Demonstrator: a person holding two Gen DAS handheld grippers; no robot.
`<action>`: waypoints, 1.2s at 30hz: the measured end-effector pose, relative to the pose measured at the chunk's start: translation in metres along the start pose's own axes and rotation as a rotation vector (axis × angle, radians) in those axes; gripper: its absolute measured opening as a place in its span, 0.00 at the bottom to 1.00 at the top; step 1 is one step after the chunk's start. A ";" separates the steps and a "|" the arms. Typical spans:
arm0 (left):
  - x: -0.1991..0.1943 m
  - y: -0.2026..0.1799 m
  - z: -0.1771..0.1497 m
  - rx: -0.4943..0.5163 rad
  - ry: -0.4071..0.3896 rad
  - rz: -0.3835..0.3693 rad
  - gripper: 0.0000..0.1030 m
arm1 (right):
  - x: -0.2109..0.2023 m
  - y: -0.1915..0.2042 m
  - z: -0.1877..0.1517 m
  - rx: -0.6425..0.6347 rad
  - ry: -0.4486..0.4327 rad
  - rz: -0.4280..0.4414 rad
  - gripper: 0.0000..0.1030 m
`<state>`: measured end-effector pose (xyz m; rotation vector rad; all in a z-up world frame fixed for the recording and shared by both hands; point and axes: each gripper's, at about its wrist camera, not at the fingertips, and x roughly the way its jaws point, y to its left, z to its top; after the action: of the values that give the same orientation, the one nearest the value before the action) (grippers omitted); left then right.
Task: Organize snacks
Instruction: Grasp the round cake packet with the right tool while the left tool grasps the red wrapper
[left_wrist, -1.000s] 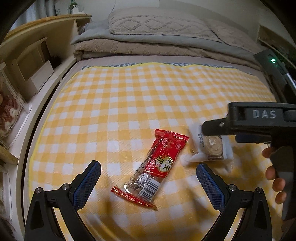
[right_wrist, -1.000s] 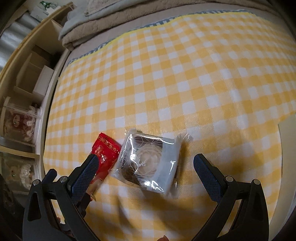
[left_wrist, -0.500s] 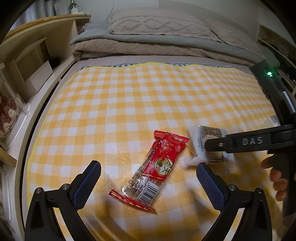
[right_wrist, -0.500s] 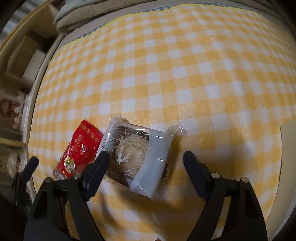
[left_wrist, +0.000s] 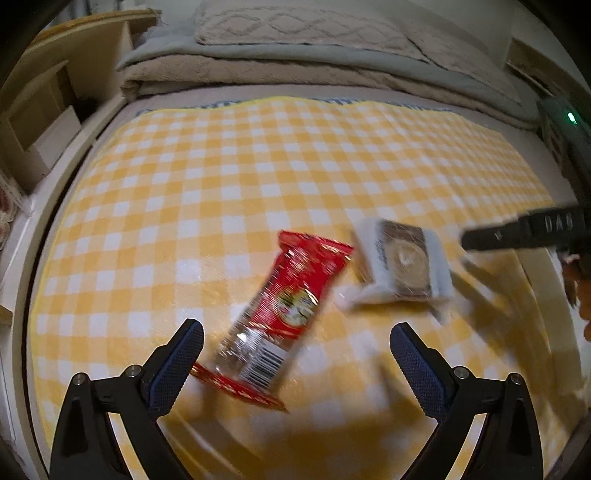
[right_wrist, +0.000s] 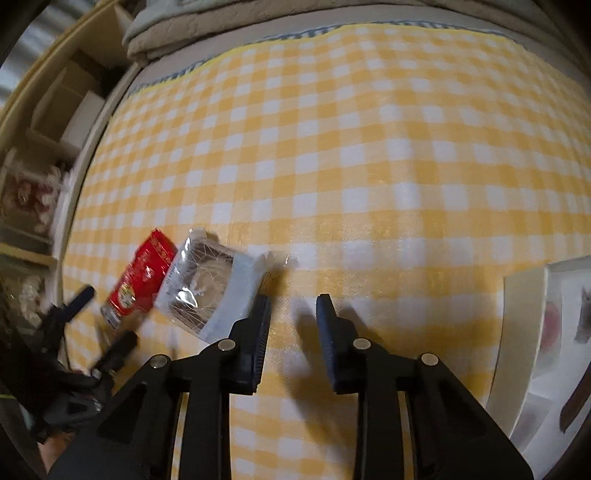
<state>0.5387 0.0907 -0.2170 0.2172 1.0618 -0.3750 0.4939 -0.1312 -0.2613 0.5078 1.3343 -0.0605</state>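
Right gripper (right_wrist: 291, 314) withdrew, jaws closing empty.

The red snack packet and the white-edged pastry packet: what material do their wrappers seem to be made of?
Red snack packet: probably thin glossy plastic film; it shows glare, crimped ends and a clear section near the barcode.
White-edged pastry packet: likely clear plastic film with white printed bands; a round pastry shows through, and highlights glint on it.
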 end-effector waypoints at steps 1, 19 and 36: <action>-0.001 -0.001 -0.001 0.002 0.011 -0.014 0.97 | -0.001 0.001 0.000 0.011 -0.001 0.011 0.38; -0.015 0.014 -0.001 -0.023 0.062 -0.099 0.80 | 0.059 0.054 0.004 0.148 0.015 -0.047 0.94; 0.013 -0.004 0.015 -0.057 0.114 0.053 0.59 | 0.017 0.010 -0.023 -0.232 0.073 -0.027 0.65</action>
<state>0.5544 0.0789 -0.2215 0.2178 1.1751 -0.2870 0.4804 -0.1096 -0.2769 0.2985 1.3988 0.0907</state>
